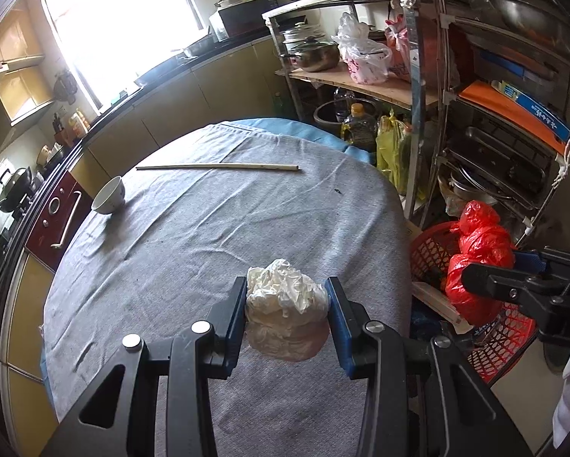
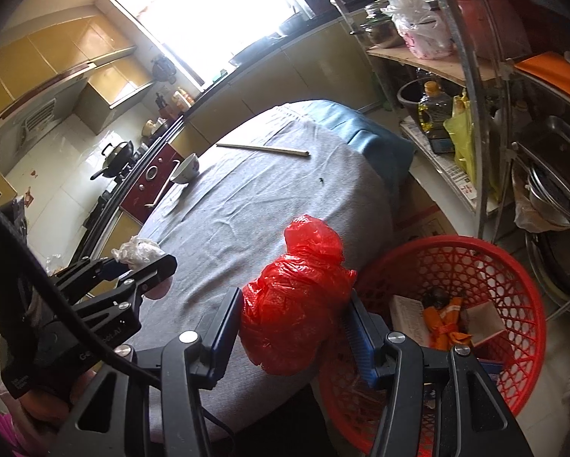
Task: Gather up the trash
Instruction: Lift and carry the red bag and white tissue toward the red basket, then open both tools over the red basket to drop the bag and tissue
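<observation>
White wad [image 1: 286, 306] clamped between the left gripper [image 1: 288, 314] pads, low centre of the left view, above the grey cloth [image 1: 193, 243]. Red bag [image 2: 296, 306] pinched in the right gripper [image 2: 296, 327], low centre of the right view, over the cloth's right edge beside the red basket [image 2: 513, 266].

Only in the right view: basket interior at lower right, holding an orange wrapper [image 2: 446, 323], a box [image 2: 406, 314] and a card [image 2: 482, 321]; at lower left, the gloved hand [image 2: 45, 342] on the left gripper, lettering on its body starting "Go", rest unreadable. Only in the left view: blue box [image 1: 532, 112] at upper right with white print too small to read; letters "DA" on the right gripper's body at the right edge.

Seen in both, upper middle: chopsticks [image 1: 218, 166] and bowl [image 1: 109, 195] on the cloth, well apart from both grippers.
</observation>
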`<state>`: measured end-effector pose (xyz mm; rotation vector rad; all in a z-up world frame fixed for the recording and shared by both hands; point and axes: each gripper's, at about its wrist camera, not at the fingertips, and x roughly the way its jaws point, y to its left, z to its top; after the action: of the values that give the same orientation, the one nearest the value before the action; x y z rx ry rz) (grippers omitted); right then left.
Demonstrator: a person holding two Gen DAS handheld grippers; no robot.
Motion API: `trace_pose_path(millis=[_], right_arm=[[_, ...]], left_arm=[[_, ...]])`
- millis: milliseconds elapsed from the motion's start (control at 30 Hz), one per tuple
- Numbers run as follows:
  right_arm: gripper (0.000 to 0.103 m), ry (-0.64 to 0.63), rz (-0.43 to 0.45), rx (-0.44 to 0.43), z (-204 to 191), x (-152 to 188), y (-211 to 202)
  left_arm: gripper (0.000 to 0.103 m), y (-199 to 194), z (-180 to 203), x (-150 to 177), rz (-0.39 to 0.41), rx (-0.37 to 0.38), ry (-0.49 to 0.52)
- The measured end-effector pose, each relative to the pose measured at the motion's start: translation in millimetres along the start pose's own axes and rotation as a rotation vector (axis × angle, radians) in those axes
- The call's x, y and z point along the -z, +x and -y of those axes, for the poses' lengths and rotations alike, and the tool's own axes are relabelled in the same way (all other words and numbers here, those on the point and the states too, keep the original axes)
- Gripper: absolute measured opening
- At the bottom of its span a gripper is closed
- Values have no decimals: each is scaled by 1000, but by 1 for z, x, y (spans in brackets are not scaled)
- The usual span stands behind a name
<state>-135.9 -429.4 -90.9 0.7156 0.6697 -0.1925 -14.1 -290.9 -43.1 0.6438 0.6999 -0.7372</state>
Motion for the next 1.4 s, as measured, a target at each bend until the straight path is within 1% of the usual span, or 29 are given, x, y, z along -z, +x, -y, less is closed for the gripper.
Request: trace_pose_path(millis=[433,700,867,1167,1300,1400], right_arm=[[57,39,10,31,26,2,-12],[57,87,17,53,49,5,-19],[57,112,20,71,64,7,-24],[57,169,5,112,96,18,-24],[57,205,-8,133,114,24,-24],[57,229,-17,139,124,28,-24]], left_arm=[[42,5,29,-9,-8,38,62],[42,10,48,-14,-16,60,103],[42,15,59,-15,-28,94,117],[42,29,90,-9,-70,231,152],[42,38,105,-4,-109,306,160],[42,44,115,-1,-129,348,168]])
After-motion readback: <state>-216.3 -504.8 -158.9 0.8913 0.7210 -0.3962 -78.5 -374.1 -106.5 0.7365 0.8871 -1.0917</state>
